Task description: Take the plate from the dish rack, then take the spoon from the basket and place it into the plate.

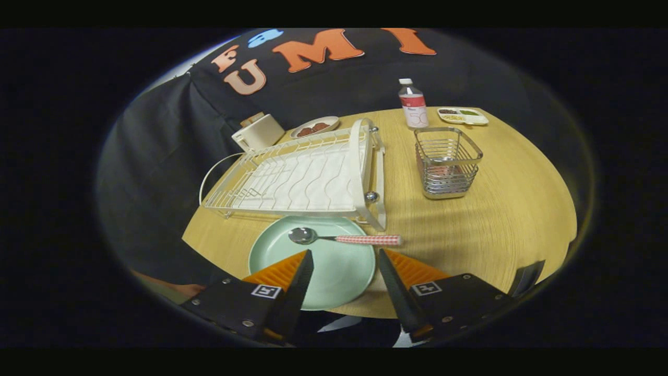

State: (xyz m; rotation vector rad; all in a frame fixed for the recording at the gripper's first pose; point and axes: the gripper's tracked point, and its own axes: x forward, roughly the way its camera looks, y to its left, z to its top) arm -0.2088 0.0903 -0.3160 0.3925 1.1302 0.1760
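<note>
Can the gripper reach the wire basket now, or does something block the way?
Probably yes. The gripper is open and holds nothing, above the plate. The wire basket stands beyond on bare table, right of the dish rack.

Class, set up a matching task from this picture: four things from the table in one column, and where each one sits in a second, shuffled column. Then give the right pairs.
Column one:
1. spoon
2. plate
3. bottle
4. basket

Column two:
A. by the wall, behind the basket
B. bowl on the plate, handle over its rim
C. beside the dish rack, wire, nothing standing in it
D. on the table, partly between the open fingers of the gripper

Pairs: 1-B, 2-D, 3-A, 4-C
</note>
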